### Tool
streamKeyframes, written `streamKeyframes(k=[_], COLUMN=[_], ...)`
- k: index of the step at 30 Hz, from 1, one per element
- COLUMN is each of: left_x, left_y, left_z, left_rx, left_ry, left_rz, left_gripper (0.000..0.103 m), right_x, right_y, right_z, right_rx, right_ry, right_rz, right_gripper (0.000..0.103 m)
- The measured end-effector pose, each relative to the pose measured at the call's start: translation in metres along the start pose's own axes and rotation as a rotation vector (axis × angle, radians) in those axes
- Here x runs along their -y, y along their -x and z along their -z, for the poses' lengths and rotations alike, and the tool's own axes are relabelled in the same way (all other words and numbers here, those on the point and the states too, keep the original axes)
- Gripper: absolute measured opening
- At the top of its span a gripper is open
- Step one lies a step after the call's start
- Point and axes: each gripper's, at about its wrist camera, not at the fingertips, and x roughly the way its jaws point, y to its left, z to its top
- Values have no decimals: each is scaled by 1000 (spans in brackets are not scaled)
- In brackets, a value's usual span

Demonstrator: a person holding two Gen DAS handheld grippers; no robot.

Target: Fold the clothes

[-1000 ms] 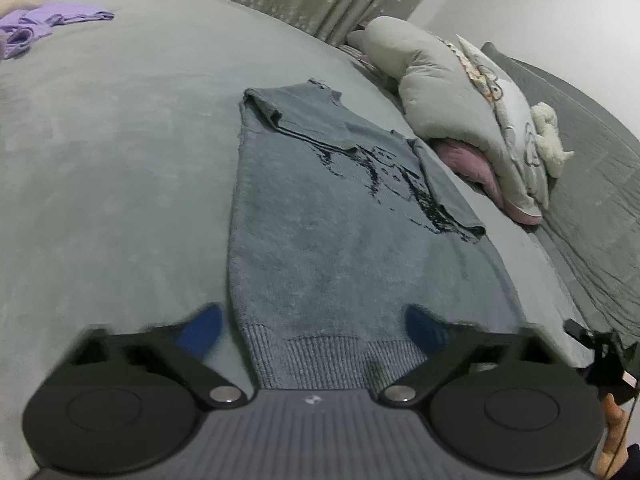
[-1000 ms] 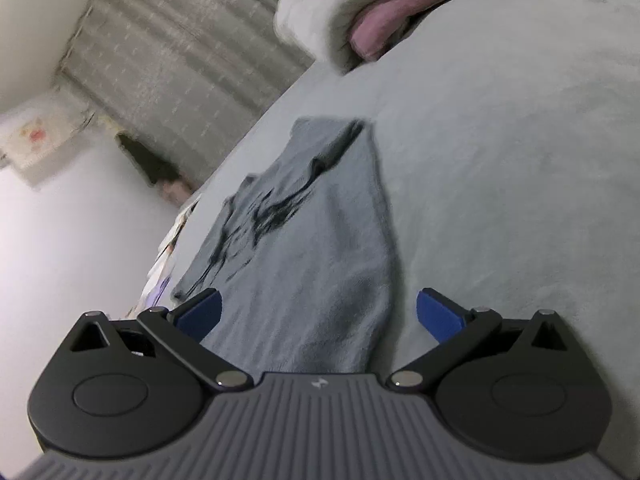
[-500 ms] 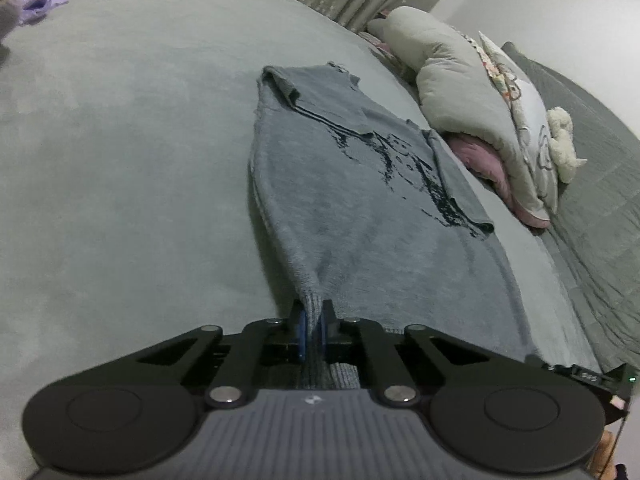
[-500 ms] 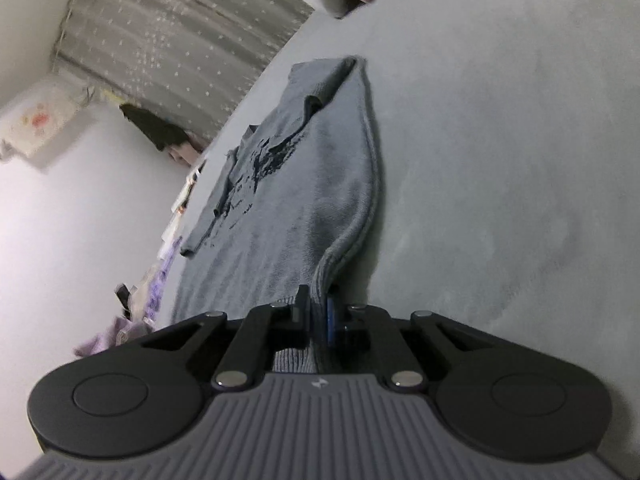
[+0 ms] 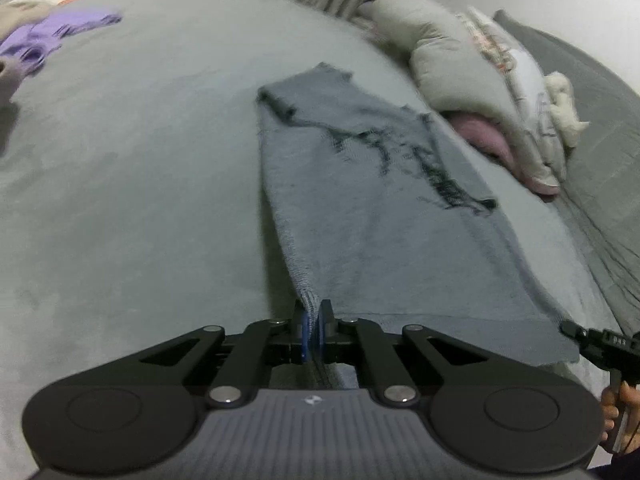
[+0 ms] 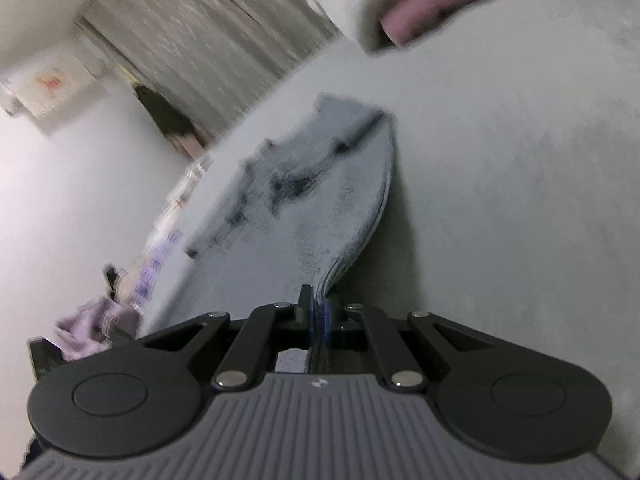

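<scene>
A grey knit sweater (image 5: 380, 216) with a black print lies lengthwise on the grey bed, sleeves folded in over its chest. My left gripper (image 5: 313, 334) is shut on the left corner of its ribbed hem, which is lifted off the bed. The right gripper (image 6: 318, 322) is shut on the opposite hem corner of the sweater (image 6: 320, 216). In the left wrist view the right gripper (image 5: 592, 344) shows at the far right edge, with a hand (image 5: 616, 412) holding it. The hem stretches taut between the two grippers.
The grey bed (image 5: 140, 168) spreads wide to the left. A purple garment (image 5: 44, 40) lies at the far left corner. Pillows and a rolled quilt (image 5: 472, 72) with a plush toy (image 5: 564, 104) lie at the right beside the sweater. Curtains (image 6: 208, 32) hang behind the bed.
One second ago both grippers stood open at the hem corners. They have shut on the hem and lifted it, raising the sweater's lower part off the bed.
</scene>
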Motion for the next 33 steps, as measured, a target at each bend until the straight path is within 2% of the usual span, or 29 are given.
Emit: streamKeyframes(k=[3, 5, 8, 9, 11, 12, 13, 14, 15, 17, 19, 20, 22, 24, 26, 27, 30, 32, 33], left_x=[-9, -11, -4, 1, 12, 21, 30, 38, 47, 61, 68, 70, 71, 67, 59, 53, 47, 42, 41], left_y=[7, 9, 5, 2, -3, -7, -11, -16, -20, -29, -38, -42, -50, -53, -56, -59, -65, -68, -69], left_z=[-8, -14, -24, -27, -33, -38, -43, -48, -53, -63, -72, -76, -83, -90, -97, -101, -109, -114, -115], left_rx=[39, 59, 62, 59, 63, 73, 83, 93, 103, 135, 168, 176, 179, 172, 158, 145, 116, 98, 92], left_ry=[-1, -12, -34, -40, -64, -93, -121, -150, -178, -242, -291, -305, -316, -300, -261, -231, -185, -143, -131], left_rz=[-78, -104, -97, -89, -81, -85, -90, -94, -99, -129, -160, -177, -205, -199, -192, -186, -158, -133, -126], left_gripper=[5, 5, 8, 11, 29, 43, 53, 54, 56, 65, 80, 80, 80, 81, 81, 81, 81, 81, 81], right_x=[2, 5, 6, -4, -30, -42, -55, -68, -81, -99, -117, -126, -144, -161, -172, -173, -167, -162, -159], right_y=[17, 26, 25, 15, -7, -19, -30, -41, -52, -87, -123, -141, -177, -213, -249, -266, -295, -301, -304], right_z=[-9, -19, -33, -36, -41, -44, -47, -50, -52, -57, -61, -63, -67, -71, -75, -77, -82, -89, -93], right_rx=[56, 105, 146, 145, 140, 137, 134, 131, 127, 99, 69, 53, 22, -11, -49, -72, -98, -83, -75], right_ry=[24, 24, 19, 82, 232, 307, 382, 458, 533, 652, 768, 826, 942, 1059, 1137, 1151, 1127, 1086, 1064], right_rz=[94, 141, 173, 193, 240, 263, 286, 309, 331, 363, 392, 407, 436, 464, 504, 532, 607, 643, 662], right_gripper=[17, 34, 37, 37, 41, 43, 49, 56, 58, 58, 58, 58, 58, 56, 49, 47, 29, 8, 8])
